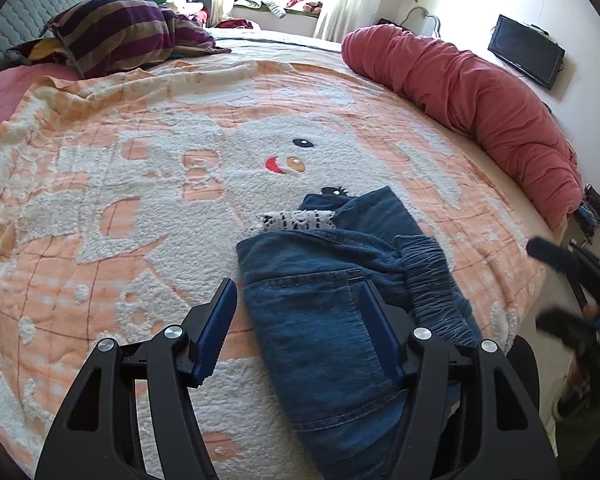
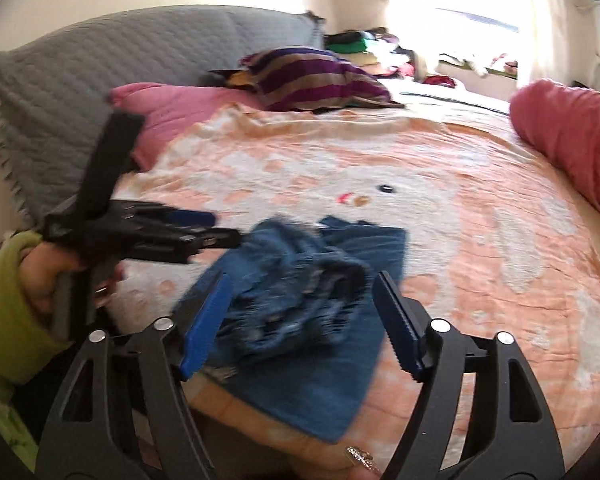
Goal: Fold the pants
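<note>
Folded blue denim pants (image 1: 340,280) lie on the orange and white bear blanket (image 1: 140,200), the gathered waistband on top at the right. My left gripper (image 1: 296,292) hovers open over the pants' left edge; its pads do not press the cloth. The right gripper (image 1: 540,284) shows blurred at the right edge of this view. In the right wrist view the pants (image 2: 320,360) look blurred, and the bunched waistband lies between the wide-open fingers of my right gripper (image 2: 302,280), untouched by its pads. A hand in a green sleeve (image 2: 4,320) holds the left gripper (image 2: 220,226) beside the pants.
A red rolled quilt (image 1: 480,92) lines the bed's right side. A striped pillow (image 1: 128,32) and a pink pillow (image 2: 172,108) lie at the far end, against a grey quilted cushion (image 2: 100,80). A dark screen (image 1: 526,52) leans on the wall. Clothes are piled by the window.
</note>
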Demonstrator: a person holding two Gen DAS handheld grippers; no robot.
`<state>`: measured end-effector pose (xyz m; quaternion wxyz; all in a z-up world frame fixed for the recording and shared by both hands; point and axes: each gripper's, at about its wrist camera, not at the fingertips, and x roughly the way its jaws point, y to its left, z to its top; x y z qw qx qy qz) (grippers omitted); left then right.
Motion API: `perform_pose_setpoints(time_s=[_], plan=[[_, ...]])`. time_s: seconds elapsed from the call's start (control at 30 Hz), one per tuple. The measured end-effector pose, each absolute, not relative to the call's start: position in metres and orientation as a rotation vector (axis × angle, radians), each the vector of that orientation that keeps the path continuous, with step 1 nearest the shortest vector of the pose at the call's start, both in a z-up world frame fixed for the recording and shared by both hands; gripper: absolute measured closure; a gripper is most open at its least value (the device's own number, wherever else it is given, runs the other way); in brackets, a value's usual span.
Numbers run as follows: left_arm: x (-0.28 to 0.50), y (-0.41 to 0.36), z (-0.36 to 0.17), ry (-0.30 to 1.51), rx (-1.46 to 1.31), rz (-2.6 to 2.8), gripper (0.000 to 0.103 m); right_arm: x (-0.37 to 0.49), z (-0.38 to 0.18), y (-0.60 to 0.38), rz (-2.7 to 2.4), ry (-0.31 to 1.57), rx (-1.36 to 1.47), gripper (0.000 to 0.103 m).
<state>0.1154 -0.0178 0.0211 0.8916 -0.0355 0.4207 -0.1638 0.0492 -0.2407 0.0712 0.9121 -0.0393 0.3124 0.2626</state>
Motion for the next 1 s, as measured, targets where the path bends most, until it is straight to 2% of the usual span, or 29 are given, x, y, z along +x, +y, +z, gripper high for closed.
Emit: perform_pose_setpoints(time_s=[0.23,0.27,0.3,0.33,0.67,0.8,1.0], plan=[[0.118,-0.014,0.013,0.898,-0.071,-0.309,0.041,0.085,0.049,-0.258,0.424,0.734,-0.061,0.033],[0.119,-0.014,0.011,0.904,-0.068,-0.303,0.038,0.088,0.046,-0.26,0.41,0.744,-0.061,0.033],[0.12,-0.015,0.01,0.911,-0.065,-0.297,0.022,0.094,0.041,-0.262,0.406,0.765,-0.052,0.033],[0.121,-0.014,0.008,0.915,-0.064,-0.288,0.019,0.098,0.038,-0.264,0.404,0.778,-0.04,0.033],[0.129,-0.013,-0.018,0.997,-0.12,-0.274,0.019,0.129,0.0,-0.268,0.426,0.924,0.073,0.033],[0.132,-0.017,-0.027,1.016,-0.163,-0.276,0.019,0.141,-0.019,-0.269,0.47,0.987,0.152,0.039],[0.133,-0.024,-0.033,1.02,-0.215,-0.29,0.02,0.144,-0.023,-0.262,0.513,0.977,0.161,0.039]])
